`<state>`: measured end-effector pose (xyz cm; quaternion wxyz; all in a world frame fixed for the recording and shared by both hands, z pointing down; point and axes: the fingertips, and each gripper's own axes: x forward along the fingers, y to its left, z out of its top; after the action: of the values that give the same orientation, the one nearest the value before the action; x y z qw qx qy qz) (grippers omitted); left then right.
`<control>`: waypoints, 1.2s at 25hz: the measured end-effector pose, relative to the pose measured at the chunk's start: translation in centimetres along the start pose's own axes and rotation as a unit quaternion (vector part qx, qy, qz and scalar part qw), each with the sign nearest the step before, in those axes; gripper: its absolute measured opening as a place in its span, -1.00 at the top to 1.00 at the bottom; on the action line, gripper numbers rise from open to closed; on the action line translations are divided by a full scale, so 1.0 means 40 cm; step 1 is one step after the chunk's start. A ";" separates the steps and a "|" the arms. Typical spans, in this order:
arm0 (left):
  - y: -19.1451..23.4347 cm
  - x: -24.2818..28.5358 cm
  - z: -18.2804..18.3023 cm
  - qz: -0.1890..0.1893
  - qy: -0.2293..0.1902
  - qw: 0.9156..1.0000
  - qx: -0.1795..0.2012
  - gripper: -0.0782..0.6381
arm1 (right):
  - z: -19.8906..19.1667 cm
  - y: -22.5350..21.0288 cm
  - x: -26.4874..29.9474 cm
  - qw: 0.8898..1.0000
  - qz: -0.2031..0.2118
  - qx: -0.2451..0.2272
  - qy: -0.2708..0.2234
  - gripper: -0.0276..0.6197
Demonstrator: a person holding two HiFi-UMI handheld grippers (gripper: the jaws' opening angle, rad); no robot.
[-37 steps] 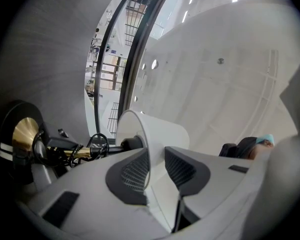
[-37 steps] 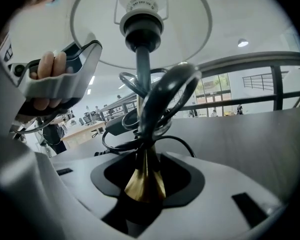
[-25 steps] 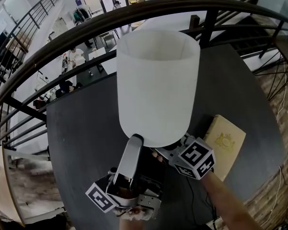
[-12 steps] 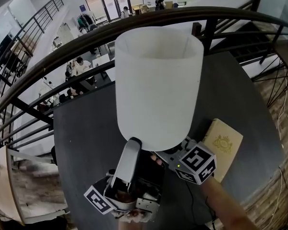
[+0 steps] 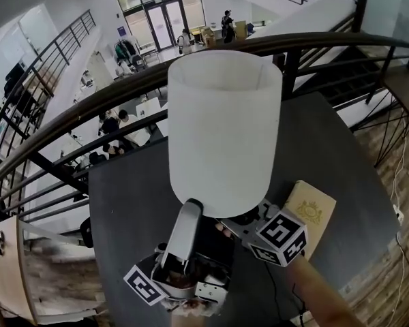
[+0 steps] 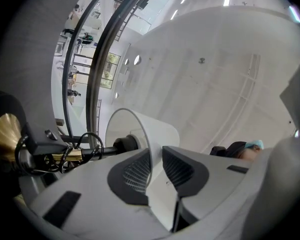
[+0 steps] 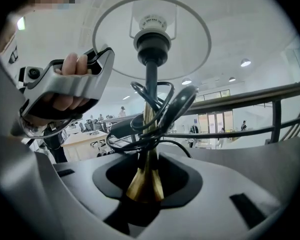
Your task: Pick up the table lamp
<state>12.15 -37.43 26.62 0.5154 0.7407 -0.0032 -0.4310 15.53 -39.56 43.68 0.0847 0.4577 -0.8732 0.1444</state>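
The table lamp has a white cylinder shade (image 5: 225, 125) and a brass stem (image 7: 145, 179) with a black cable (image 7: 157, 116) wound round it. My left gripper (image 5: 191, 208) reaches up from below and is shut on the shade's lower rim (image 6: 155, 184), whose thin wall sits between the pads; its jaws have just been closing. My right gripper (image 7: 145, 186) is shut on the flared brass stem under the shade, and its jaws have closed a little too. In the head view the right gripper (image 5: 251, 218) is partly hidden by the shade. The lamp's base is hidden.
A dark round table (image 5: 129, 196) lies below. A tan book (image 5: 312, 213) rests on it at the right. A curved black railing (image 5: 109, 90) runs behind the table, with a lower floor and people beyond it. A wooden floor (image 5: 395, 176) shows at the right.
Both grippers and the lamp have risen together. The table and book now look farther below, and more of the hall beyond the railing shows.
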 end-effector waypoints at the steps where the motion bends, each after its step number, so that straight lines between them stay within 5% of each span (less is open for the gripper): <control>1: -0.011 0.005 -0.004 -0.002 0.001 1.000 0.001 0.54 | 0.010 0.003 -0.008 1.000 -0.001 -0.001 -0.002 0.46; 30: -0.263 0.089 -0.053 -0.041 0.005 0.998 0.037 0.55 | 0.230 0.111 -0.137 0.998 0.005 -0.033 -0.044 0.48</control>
<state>11.12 -32.49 16.47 0.4692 0.7610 0.0140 -0.4478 14.84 -35.94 32.69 0.0610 0.4564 -0.8825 0.0956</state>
